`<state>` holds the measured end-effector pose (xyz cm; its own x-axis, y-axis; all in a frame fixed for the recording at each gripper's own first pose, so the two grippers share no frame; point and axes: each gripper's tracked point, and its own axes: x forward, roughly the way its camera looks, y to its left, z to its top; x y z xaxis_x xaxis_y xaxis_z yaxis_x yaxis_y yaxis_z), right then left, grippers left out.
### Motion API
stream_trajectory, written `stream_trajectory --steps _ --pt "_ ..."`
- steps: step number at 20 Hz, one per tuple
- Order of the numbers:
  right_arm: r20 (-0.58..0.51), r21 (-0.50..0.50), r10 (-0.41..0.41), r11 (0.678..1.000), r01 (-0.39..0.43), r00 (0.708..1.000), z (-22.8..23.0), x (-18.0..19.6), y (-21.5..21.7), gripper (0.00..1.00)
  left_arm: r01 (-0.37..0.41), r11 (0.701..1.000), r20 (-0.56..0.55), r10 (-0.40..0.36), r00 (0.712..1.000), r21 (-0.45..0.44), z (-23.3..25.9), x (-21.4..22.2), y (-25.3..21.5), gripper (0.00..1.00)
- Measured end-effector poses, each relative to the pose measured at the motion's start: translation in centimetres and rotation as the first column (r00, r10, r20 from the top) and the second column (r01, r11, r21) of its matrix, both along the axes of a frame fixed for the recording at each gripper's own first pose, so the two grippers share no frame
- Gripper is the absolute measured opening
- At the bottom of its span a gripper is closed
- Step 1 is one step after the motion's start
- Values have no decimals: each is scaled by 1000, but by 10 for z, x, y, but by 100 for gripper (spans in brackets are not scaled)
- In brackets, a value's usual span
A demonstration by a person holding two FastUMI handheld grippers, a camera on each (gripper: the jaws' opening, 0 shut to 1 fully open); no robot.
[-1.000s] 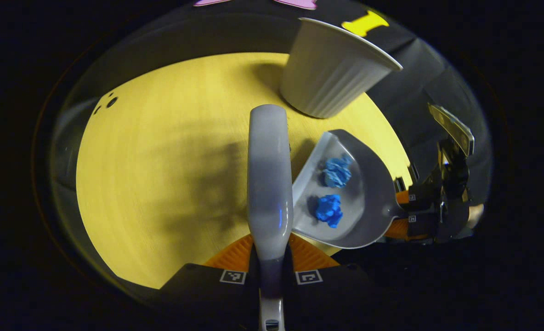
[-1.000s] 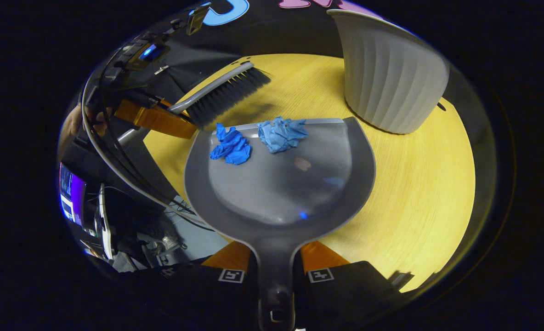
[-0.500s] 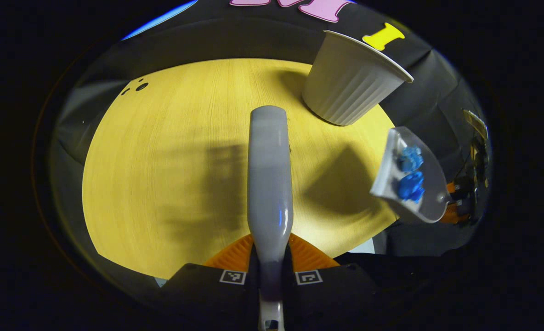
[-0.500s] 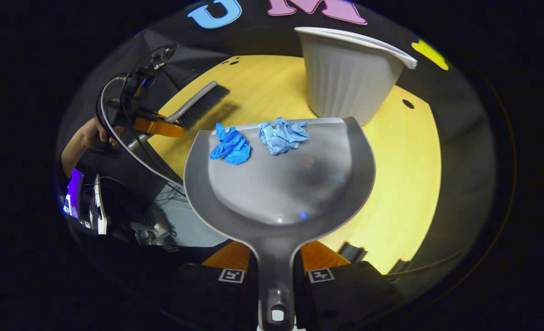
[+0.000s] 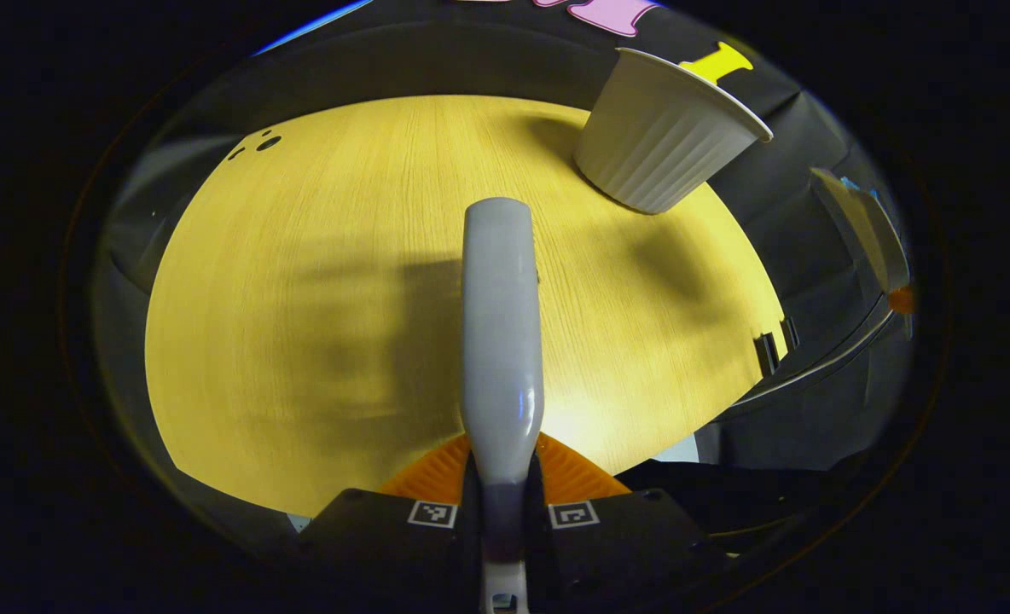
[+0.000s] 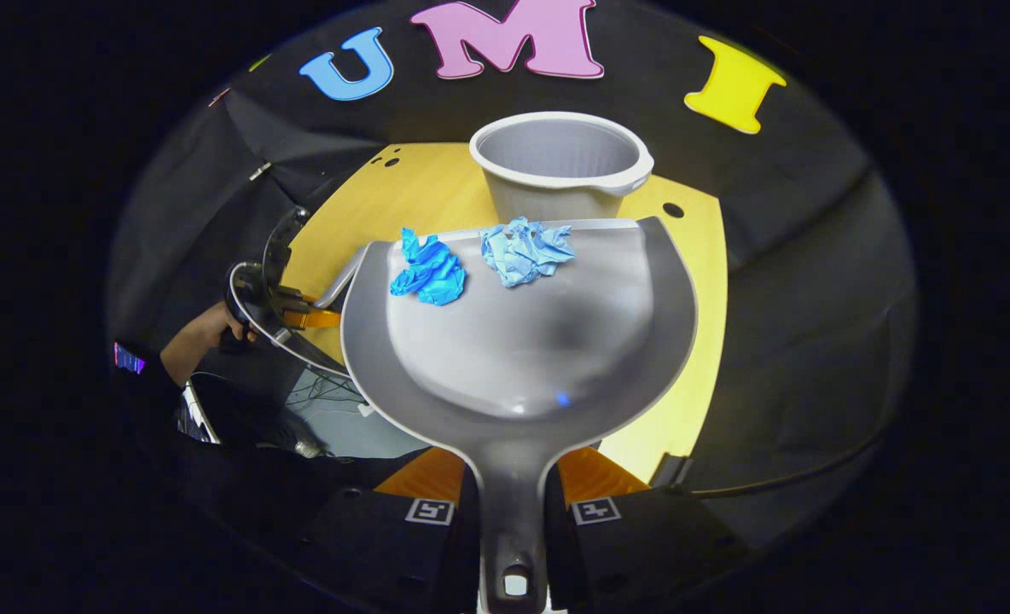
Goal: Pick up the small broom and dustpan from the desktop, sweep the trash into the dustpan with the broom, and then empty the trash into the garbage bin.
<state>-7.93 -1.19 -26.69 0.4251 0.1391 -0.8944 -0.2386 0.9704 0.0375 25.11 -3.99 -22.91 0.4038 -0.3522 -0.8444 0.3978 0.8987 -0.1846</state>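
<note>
Now dustpan (image 6: 522, 341) rides level above counter (image 6: 454, 192), lip toward bin (image 6: 560, 166); two paper wads (image 6: 426, 271) sit loose near lip. Wads look light, likely slide at slight tilt; pan stiff, best held by handle. Right gripper (image 6: 512, 512) clamps that handle. Left gripper (image 5: 502, 512) clamps broom (image 5: 498, 341) handle, low over counter.

left gripper (image 5: 502, 477) clamping both fingers on the broom handle (image 5: 500, 341), right gripper (image 6: 512, 495) pinching the dustpan handle (image 6: 512, 520), raised
</note>
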Motion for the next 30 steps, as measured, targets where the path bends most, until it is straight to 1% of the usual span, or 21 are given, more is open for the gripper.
stream_trajectory --steps 2,4,7,10,11,14,16,19,22,23,24,26,27,28,30 --pt "-1 -5 -14 1000 14 1000 -4 1 -1 35 -3 1000 1 3 1000 3 1 2 0 25" --pt "7 -33 -27 999 27 1000 -4 2 -1 35 -7 1000 5 7 1000 3 7 2 -1 25" --pt "64 -113 -32 993 39 997 -4 7 -8 35 -32 999 10 32 999 -23 10 2 0 25" --pt "103 -146 -61 986 76 993 -6 4 -5 35 -58 997 13 58 998 -54 7 0 5 24" --pt "120 -180 -62 980 83 991 -8 1 -7 35 -69 996 11 70 997 -59 8 0 4 25" --pt "149 -302 -28 950 73 988 -10 0 10 35 -117 988 30 121 992 -100 17 1 8 24" --pt "146 -380 7 924 49 989 -15 -2 13 35 -136 984 52 143 988 -118 25 1 14 25" --pt "141 -473 67 881 8 988 -25 13 6 35 -164 976 68 174 982 -141 37 9 21 25" --pt "133 -535 96 845 -11 986 -39 39 12 35 -188 971 67 199 978 -149 43 12 29 25" --pt "130 -560 111 828 -19 985 -41 46 14 35 -193 970 68 204 977 -149 45 13 32 25" --pt "129 -602 136 798 -32 982 -41 52 12 35 -198 969 67 209 976 -148 46 14 34 25" --pt "98 -724 234 684 -92 967 -40 66 0 35 -217 966 67 228 971 -138 46 14 38 25" --pt "82 -758 273 641 -118 958 -42 66 -2 35 -220 968 69 229 971 -123 44 13 40 25" --pt "66 -777 292 615 -135 954 -44 65 -4 35 -218 970 71 226 972 -107 44 13 43 25" --pt "59 -796 306 588 -140 950 -46 67 -10 35 -212 973 73 218 973 -86 42 10 50 25"
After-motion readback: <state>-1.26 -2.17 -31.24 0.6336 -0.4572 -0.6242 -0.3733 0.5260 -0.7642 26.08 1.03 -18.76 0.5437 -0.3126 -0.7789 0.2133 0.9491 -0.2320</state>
